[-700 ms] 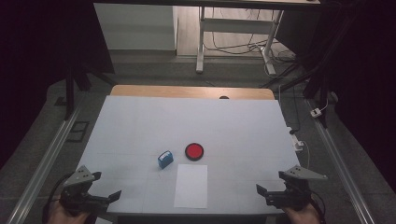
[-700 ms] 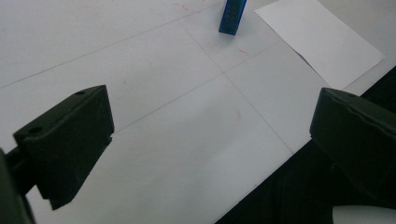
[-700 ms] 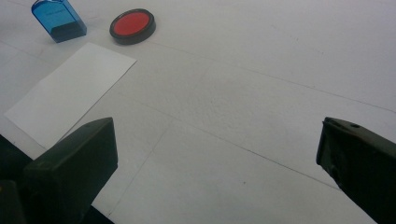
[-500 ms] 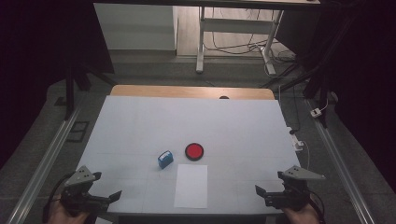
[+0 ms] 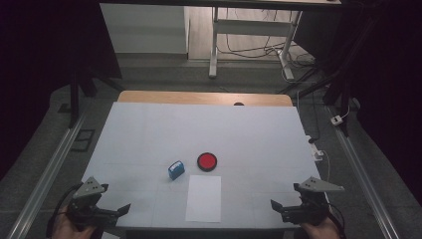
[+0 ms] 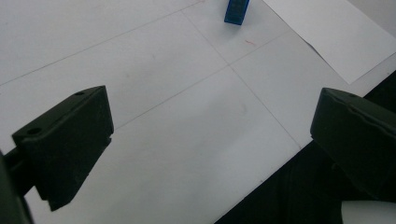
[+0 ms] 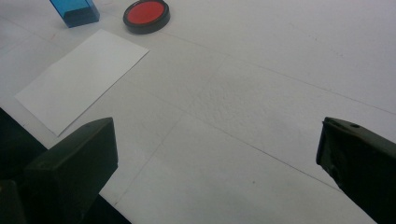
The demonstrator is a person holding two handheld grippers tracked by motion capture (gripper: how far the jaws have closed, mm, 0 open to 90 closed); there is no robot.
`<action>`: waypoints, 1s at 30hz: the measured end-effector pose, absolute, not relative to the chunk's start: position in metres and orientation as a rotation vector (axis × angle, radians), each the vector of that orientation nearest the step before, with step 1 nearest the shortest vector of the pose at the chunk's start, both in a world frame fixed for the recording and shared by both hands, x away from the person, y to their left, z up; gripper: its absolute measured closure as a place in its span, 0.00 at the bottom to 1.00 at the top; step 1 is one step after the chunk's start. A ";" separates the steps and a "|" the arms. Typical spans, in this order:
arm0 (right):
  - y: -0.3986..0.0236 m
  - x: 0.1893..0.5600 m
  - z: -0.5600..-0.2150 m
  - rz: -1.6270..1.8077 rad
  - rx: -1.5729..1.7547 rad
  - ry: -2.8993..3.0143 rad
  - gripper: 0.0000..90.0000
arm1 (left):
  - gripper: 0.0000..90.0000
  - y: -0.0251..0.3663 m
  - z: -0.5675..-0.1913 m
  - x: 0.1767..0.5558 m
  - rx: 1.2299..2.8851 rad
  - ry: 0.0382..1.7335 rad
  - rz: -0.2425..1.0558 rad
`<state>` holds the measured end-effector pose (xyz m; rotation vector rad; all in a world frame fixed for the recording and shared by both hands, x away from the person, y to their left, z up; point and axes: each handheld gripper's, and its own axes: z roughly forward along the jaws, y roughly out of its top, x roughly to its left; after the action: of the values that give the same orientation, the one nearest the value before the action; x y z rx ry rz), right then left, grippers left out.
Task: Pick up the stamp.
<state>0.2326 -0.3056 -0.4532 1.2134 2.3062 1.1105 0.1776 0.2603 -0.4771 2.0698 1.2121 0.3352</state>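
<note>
Matte white table (image 5: 149,134) — flat paper sheet (image 5: 204,198), round red pad (image 5: 206,161), blue block (image 5: 175,170); both hand-held grippers spread, empty.

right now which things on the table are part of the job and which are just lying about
Part of the job:
- blue stamp
- red ink pad
- white sheet of paper
- left gripper and right gripper, both open and empty at the near corners

Just lying about:
- white plug and cable at the table's right edge
- desk frame on the floor beyond
</note>
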 end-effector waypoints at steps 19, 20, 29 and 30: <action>-0.306 0.232 -0.453 1.113 1.204 2.309 0.00 | 0.00 0.252 -0.472 0.181 2.089 1.161 0.338; -0.305 0.232 -0.453 1.111 1.202 2.312 0.00 | 0.00 0.251 -0.472 0.182 2.093 1.149 0.342; -0.305 0.233 -0.453 1.108 1.197 2.319 0.00 | 0.00 0.245 -0.472 0.190 2.113 1.073 0.329; -0.305 0.233 -0.453 1.109 1.196 2.320 0.00 | 0.00 0.244 -0.472 0.192 2.115 1.067 0.322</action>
<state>0.2326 -0.3052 -0.4532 1.1963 2.3196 1.1092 0.1917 0.2442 -0.4717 2.1150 1.0669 0.3219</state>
